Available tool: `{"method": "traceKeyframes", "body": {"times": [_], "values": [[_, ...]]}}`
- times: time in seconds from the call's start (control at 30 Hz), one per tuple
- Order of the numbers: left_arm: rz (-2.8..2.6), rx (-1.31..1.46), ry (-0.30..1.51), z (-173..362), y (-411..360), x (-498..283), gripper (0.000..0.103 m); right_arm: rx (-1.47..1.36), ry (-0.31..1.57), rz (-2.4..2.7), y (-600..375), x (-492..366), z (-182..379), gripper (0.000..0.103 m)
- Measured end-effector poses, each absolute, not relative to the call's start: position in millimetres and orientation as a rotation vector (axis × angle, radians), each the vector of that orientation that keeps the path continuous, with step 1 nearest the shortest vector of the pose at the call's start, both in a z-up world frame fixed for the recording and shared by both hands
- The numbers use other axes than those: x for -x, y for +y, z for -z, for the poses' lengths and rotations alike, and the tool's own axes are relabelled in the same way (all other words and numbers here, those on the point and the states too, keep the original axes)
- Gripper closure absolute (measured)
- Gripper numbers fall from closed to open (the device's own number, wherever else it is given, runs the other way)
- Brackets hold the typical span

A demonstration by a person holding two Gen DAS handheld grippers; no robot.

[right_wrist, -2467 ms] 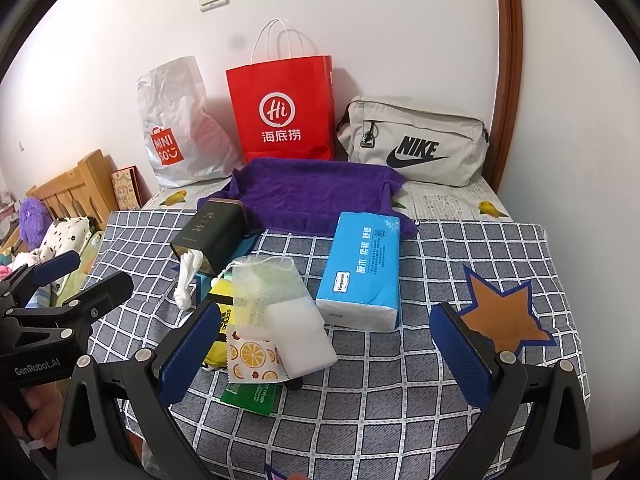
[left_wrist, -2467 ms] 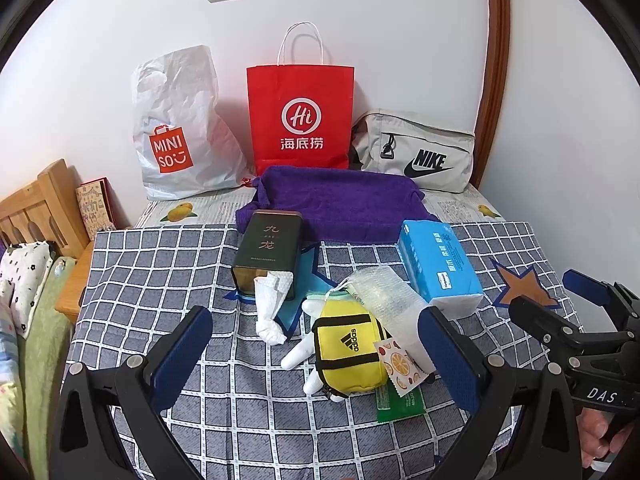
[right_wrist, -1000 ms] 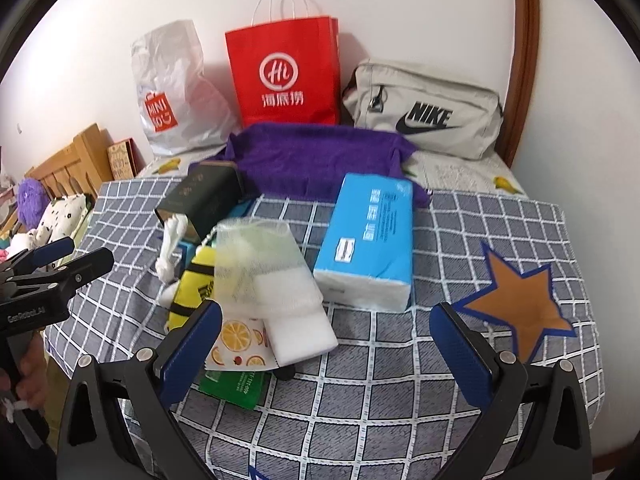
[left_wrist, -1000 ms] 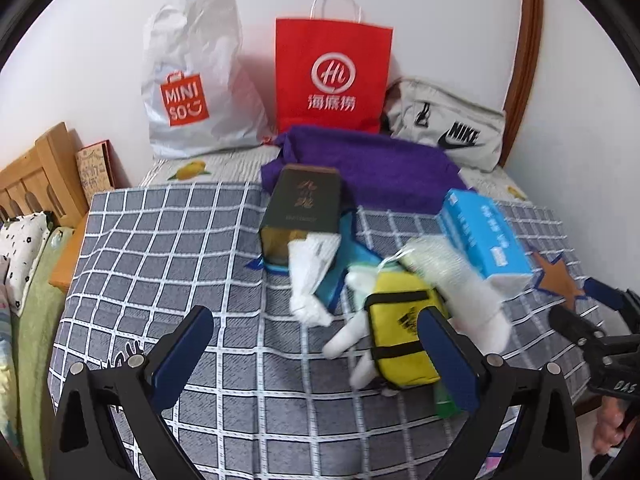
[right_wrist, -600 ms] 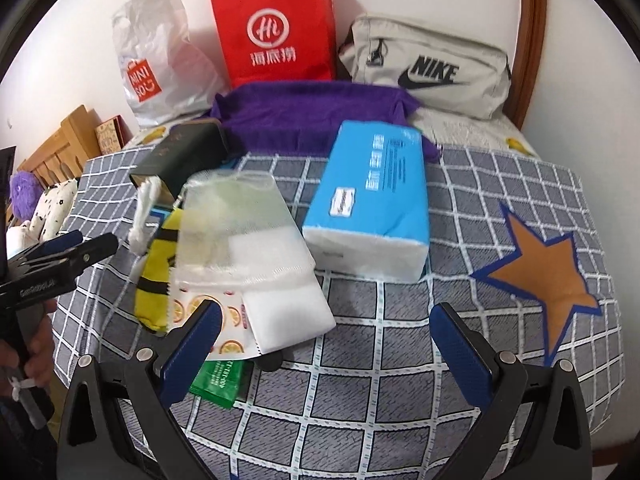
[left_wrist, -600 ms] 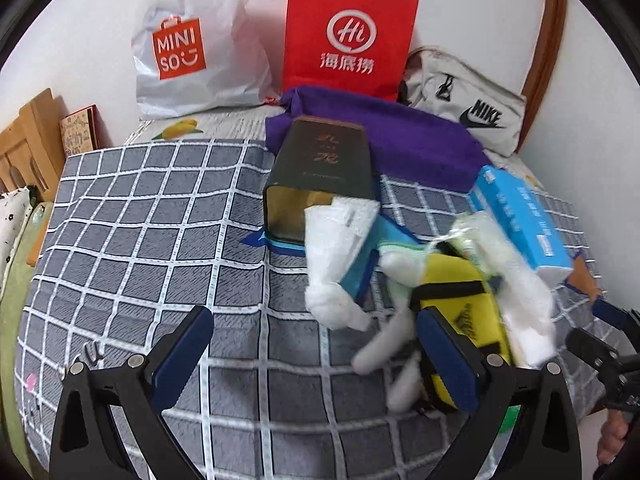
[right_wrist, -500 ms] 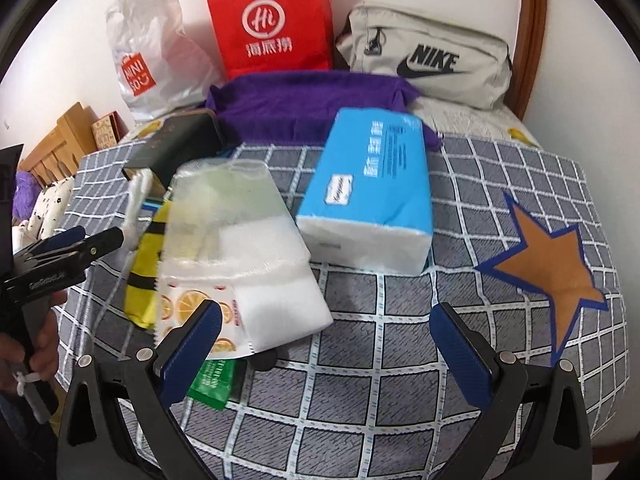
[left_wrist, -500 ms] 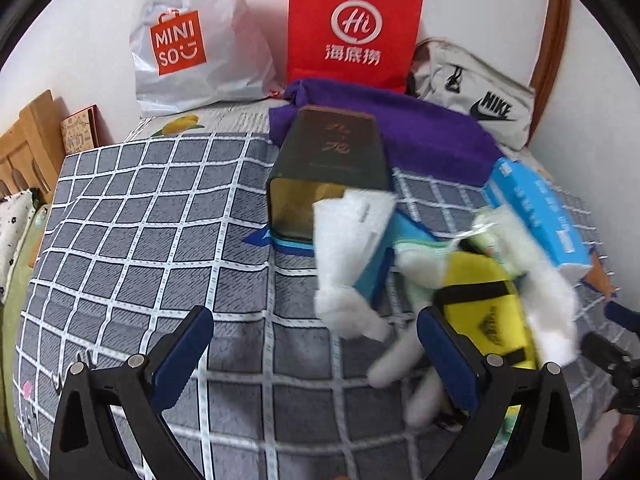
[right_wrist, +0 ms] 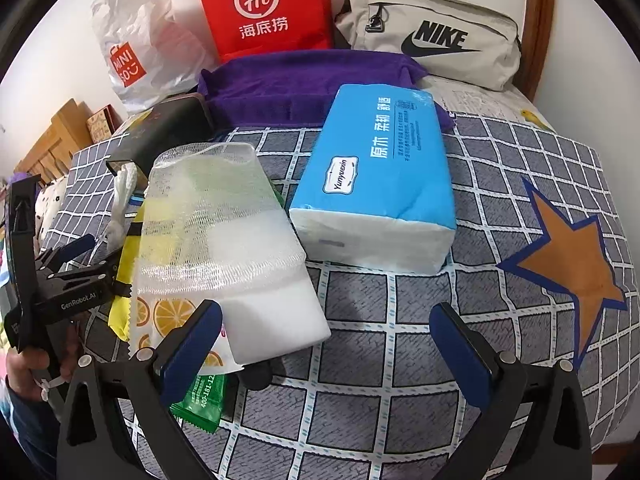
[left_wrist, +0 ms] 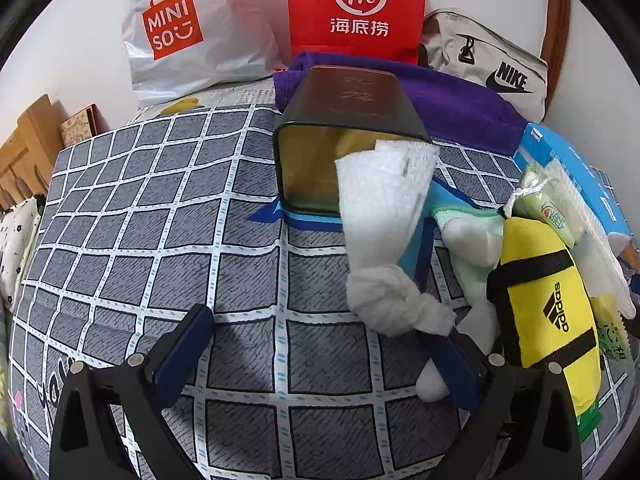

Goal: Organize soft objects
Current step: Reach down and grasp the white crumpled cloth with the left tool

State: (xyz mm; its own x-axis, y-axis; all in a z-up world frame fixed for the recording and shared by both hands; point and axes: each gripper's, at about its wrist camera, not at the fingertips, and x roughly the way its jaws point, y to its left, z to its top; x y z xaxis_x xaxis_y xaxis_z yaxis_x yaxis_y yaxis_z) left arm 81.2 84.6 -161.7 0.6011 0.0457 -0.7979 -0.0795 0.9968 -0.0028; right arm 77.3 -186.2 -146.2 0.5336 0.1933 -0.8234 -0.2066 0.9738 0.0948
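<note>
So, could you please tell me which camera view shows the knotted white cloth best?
The left wrist view: the knotted white cloth lies whole and central, spilling from the open dark tin. In the right wrist view only a sliver shows, beside the mesh bag.

Knotted white cloth at frame centre, leaning against open dark tin; yellow pouch lower right.

Before you: knotted cloth spilling from the tin; pouch to its right; tissue pack right of the mesh bag; towel behind, paper bag behind that.
</note>
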Motion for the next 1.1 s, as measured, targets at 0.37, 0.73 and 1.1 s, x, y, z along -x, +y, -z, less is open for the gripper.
{"method": "traceKeyframes", "body": {"times": [0.37,0.73,1.1], "values": [[-0.074,0.047,0.896,159,87,-74,0.007,-0.001,0.985,-0.239,-190,-78,147,0.000],[0.006,0.058,0.864,142,86,-72,0.056,-0.017,0.988,-0.263,-192,-77,151,0.000],[0.075,0.025,0.838,146,74,-79,0.075,-0.031,0.953,-0.298,-193,-78,141,0.000]]}}
